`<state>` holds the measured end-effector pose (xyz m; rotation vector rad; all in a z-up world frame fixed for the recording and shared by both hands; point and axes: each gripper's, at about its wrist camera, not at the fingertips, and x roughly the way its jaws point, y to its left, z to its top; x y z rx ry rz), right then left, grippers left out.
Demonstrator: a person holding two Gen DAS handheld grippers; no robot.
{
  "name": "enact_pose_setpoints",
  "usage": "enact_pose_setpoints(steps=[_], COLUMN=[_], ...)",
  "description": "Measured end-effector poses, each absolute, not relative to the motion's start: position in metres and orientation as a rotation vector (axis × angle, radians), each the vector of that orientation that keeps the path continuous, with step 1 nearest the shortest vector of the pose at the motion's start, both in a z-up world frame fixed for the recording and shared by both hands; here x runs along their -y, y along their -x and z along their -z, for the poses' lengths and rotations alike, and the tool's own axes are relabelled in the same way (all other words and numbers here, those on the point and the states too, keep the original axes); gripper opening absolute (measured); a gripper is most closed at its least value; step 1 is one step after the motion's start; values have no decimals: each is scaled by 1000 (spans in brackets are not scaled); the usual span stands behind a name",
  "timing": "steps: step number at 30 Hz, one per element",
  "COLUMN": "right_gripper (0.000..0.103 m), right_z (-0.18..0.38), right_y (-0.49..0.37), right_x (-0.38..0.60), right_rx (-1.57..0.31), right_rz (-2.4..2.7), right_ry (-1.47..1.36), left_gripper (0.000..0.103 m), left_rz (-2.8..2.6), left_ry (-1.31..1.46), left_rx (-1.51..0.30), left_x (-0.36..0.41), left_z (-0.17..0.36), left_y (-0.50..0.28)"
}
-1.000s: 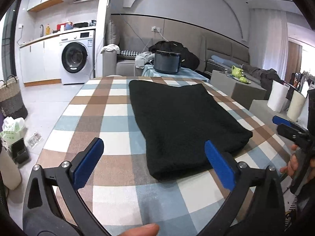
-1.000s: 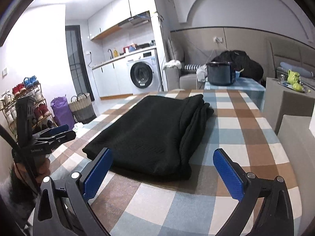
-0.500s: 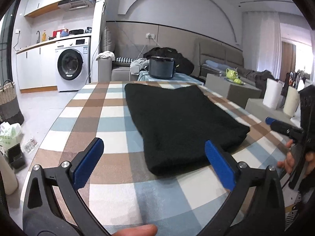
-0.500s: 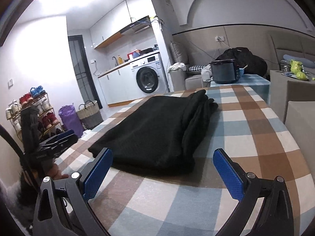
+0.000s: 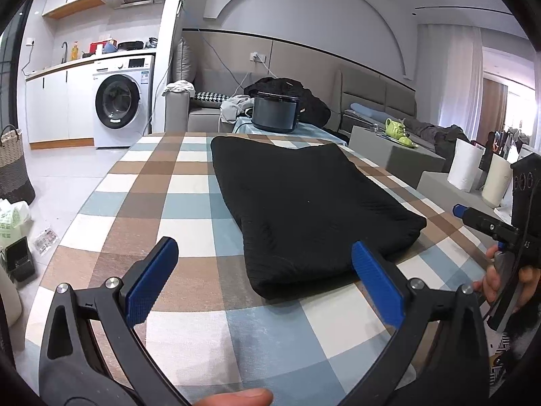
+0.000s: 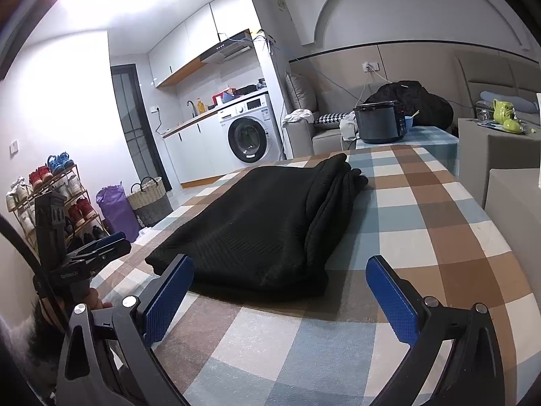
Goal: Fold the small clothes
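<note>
A black knit garment lies folded into a flat rectangle on the checked tablecloth; its layered fold edges show along the right side in the right wrist view. My left gripper is open, its blue pads low over the cloth just short of the garment's near edge. My right gripper is open too, held just short of another edge of the garment. Neither holds anything. Each gripper shows in the other's view: the right one and the left one, both off the table edge in a hand.
A dark rice cooker stands on a smaller table beyond the far end. A washing machine, a woven basket and a shoe rack stand to the left. Grey blocks with paper rolls sit to the right.
Both grippers have dropped lower and tilted up, so the table looks flatter and more of the room shows. The garment has not moved. Both stay open.
</note>
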<state>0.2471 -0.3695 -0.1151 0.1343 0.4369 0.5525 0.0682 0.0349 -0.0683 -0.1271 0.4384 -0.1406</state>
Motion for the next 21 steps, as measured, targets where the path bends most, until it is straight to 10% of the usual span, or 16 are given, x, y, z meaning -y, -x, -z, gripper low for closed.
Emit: enact_pose_setpoints(steps=[21], right_gripper=[103], right_z=[115], right_y=[-248], right_x=[370], right_rx=[-440], right_rz=[-557], right_ry=[-136], left_gripper=[102], left_rz=[146], left_ry=[119], left_rx=[-436], left_x=[-33], left_z=[70], left_y=[-67])
